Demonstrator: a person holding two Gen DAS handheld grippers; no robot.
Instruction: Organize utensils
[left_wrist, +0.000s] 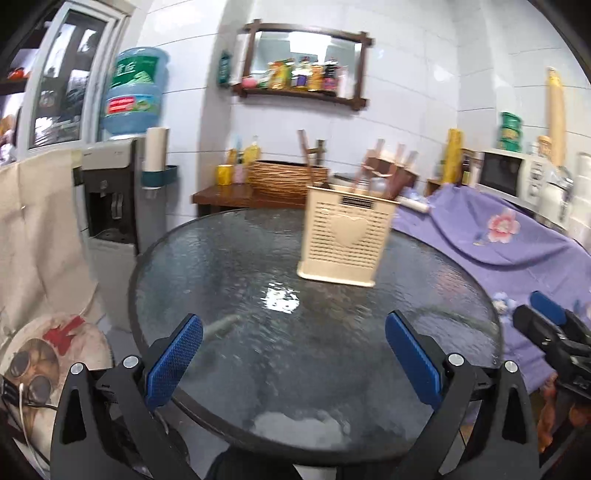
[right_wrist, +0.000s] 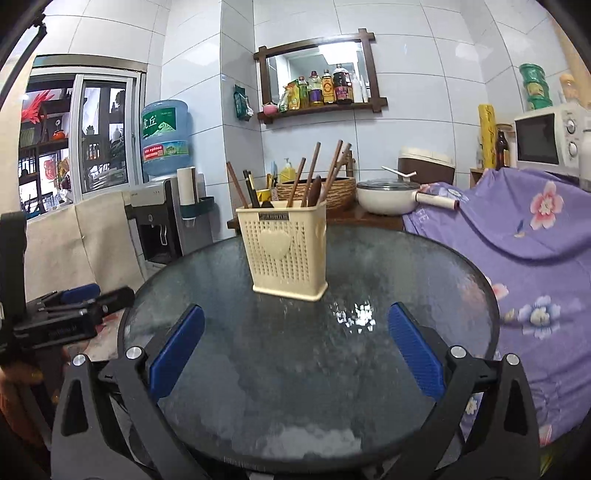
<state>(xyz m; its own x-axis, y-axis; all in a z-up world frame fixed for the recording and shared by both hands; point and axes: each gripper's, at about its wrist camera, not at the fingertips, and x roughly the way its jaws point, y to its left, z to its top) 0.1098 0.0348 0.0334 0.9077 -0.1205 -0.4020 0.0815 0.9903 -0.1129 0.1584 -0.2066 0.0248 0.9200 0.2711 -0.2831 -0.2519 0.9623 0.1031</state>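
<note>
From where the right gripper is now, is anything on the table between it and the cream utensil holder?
Nothing visible. The right gripper is open and empty, and only bare glass table lies between it and the cream utensil holder. The left gripper is off to the side, beyond the table's edge.

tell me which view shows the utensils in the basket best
The right wrist view: the utensils stand sharp and separate above the cream basket. In the left wrist view they are blurred by motion.
</note>
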